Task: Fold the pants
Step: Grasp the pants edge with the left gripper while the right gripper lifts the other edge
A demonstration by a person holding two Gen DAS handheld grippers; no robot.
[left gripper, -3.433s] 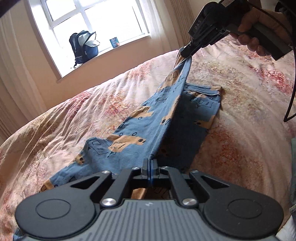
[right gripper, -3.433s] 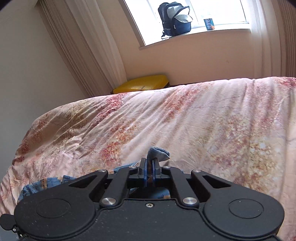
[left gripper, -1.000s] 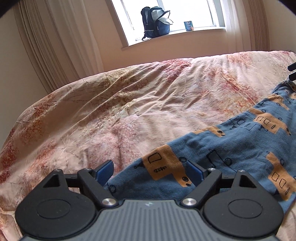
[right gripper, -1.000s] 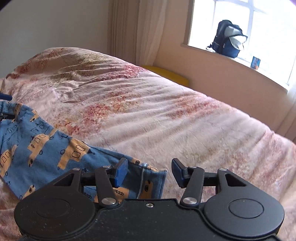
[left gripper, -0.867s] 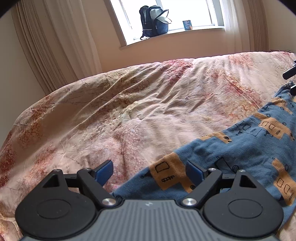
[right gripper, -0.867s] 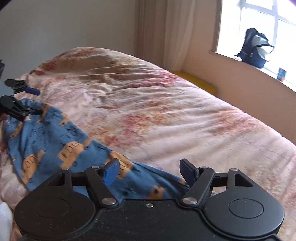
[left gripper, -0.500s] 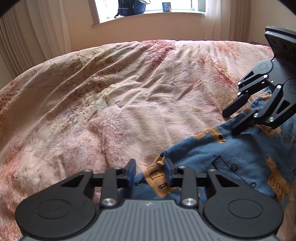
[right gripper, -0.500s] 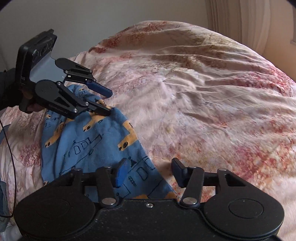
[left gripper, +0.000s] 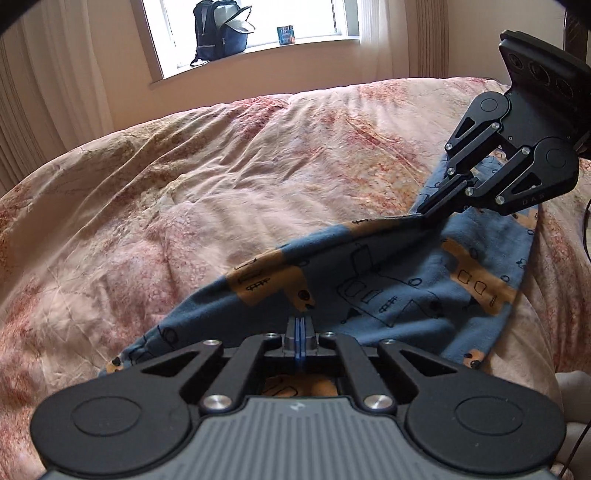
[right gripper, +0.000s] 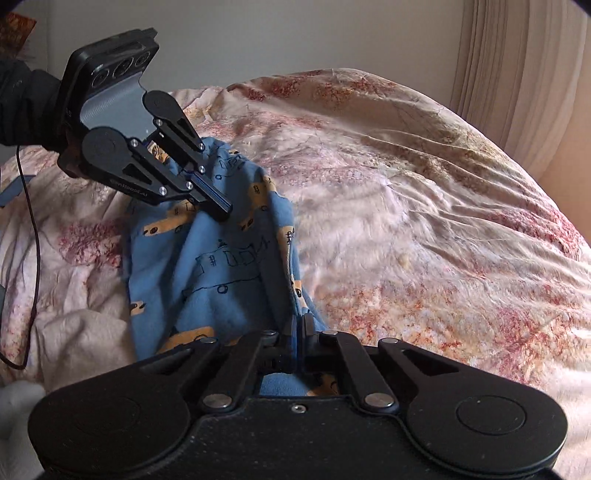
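The blue pants with orange vehicle prints lie folded on the bed, lifted along one edge. My left gripper is shut on the near edge of the pants. My right gripper is shut on the far edge, at the right of the left wrist view. In the right wrist view, my right gripper pinches the pants, and the left gripper pinches them at the far left. The cloth is raised and taut between the two.
The pink floral duvet covers the whole bed. A backpack and a small box stand on the window sill behind. Curtains hang at the bed's far side. A cable hangs by the left gripper.
Both grippers were open over the pants' edges; both have closed on the cloth and lifted that edge off the bed.
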